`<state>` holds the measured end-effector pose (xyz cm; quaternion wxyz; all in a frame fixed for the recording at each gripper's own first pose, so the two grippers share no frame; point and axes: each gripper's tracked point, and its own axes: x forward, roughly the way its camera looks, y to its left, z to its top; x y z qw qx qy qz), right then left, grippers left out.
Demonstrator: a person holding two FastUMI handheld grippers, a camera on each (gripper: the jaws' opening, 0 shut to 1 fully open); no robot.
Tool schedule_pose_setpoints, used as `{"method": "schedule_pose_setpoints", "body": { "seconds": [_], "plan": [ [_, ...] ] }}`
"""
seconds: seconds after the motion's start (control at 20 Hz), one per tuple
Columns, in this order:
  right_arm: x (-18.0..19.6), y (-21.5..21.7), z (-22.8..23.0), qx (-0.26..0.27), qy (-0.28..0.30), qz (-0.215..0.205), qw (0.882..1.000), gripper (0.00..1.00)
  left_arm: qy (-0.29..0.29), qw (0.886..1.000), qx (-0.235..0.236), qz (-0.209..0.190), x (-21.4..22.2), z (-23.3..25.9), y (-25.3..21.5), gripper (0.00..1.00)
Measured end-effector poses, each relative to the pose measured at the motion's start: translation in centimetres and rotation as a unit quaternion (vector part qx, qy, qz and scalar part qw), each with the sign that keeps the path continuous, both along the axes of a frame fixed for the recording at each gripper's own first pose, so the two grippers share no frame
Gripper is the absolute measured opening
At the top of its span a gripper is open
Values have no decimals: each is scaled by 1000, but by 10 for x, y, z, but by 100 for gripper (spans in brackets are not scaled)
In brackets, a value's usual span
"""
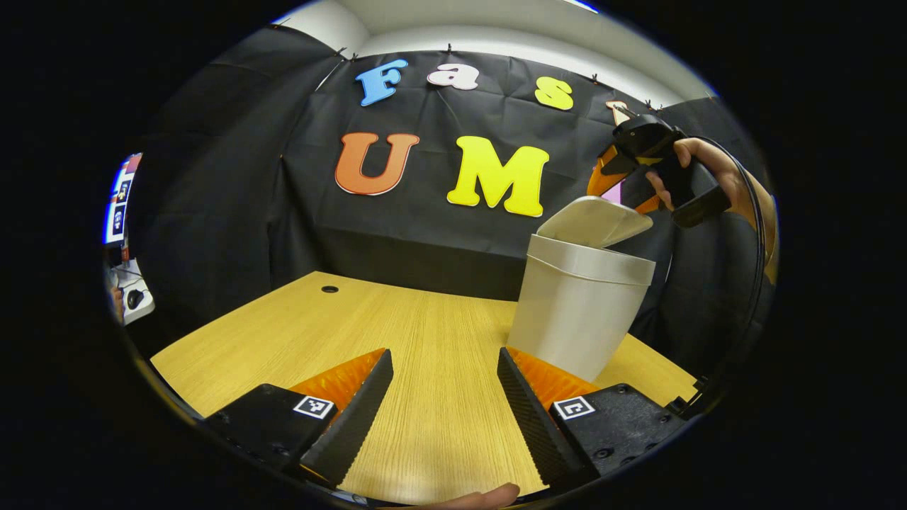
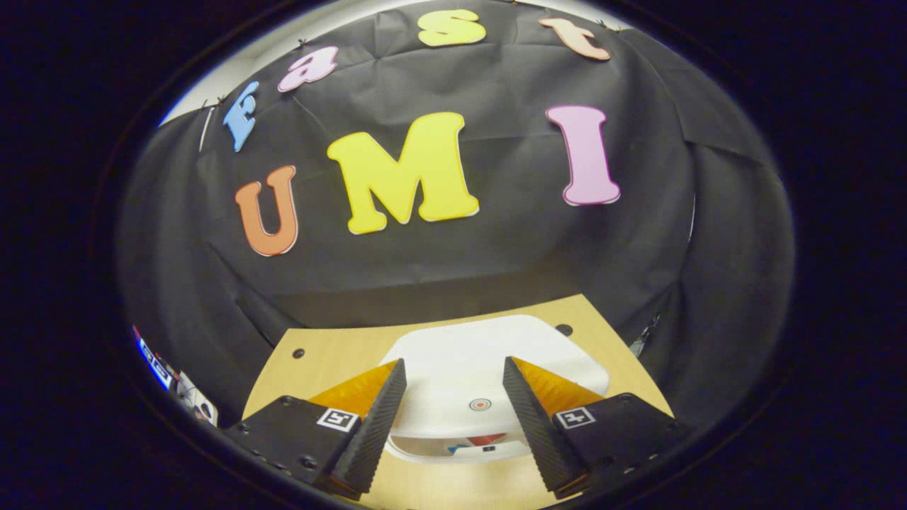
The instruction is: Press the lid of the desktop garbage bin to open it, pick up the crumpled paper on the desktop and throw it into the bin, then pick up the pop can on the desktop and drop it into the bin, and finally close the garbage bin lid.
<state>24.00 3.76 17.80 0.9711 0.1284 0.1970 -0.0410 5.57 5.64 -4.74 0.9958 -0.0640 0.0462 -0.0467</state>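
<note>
We see, in the left gripper view, the pale grey plastic desktop garbage bin (image 1: 577, 312) standing upright on the light wood-grain surface (image 1: 425, 333), toward its right side, with its white hinged lid (image 1: 594, 221) tilted up and partly open. The left gripper (image 1: 445, 393) is low over the bare wood with its jaws spread wide and nothing between them; the bin stands just beyond its right finger. Above and behind the bin, a hand (image 1: 698, 173) holds the right gripper (image 1: 615, 185) over the lid; from this side we cannot tell how those jaws stand.

In the right gripper view we look down on the lid (image 2: 489, 354) from above. The right gripper (image 2: 453, 407) has its jaws spread, one to each side of the lid's front, pinching nothing. A small round red-ringed mark (image 2: 480, 404) sits on the lid, and below its front edge a gap shows red and blue items (image 2: 476, 443) inside, too small to identify.

The surface bears small dark round holes (image 1: 329, 289) near its far edge. Black cloth (image 1: 234, 177) walls the booth on three sides, under a white ceiling (image 1: 496, 32).
</note>
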Motion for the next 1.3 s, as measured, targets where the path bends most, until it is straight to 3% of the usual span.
{"method": "schedule_pose_setpoints", "body": {
  "seconds": [0.25, 0.6, 0.75, 0.9, 1.3],
  "plan": [
    [3, -6, -8, -10, 12, -8, 1000, 82, 5, 1000, 3, 0, 3, -6, 0, 96],
    [-3, -6, -32, -73, 60, -1, 996, 86, 10, 1000, 5, -2, 3, -8, -1, 96],
    [-8, -4, -43, -74, 76, 11, 994, 87, 11, 1000, 8, 4, 5, -10, 2, 96],
    [-8, -7, -48, -71, 54, 26, 996, 94, 8, 1000, 18, 10, 6, -8, 3, 97],
    [-15, -9, -55, -69, 5, 39, 997, 99, 15, 1000, 24, 1, 6, -15, -6, 96]
  ]
}}
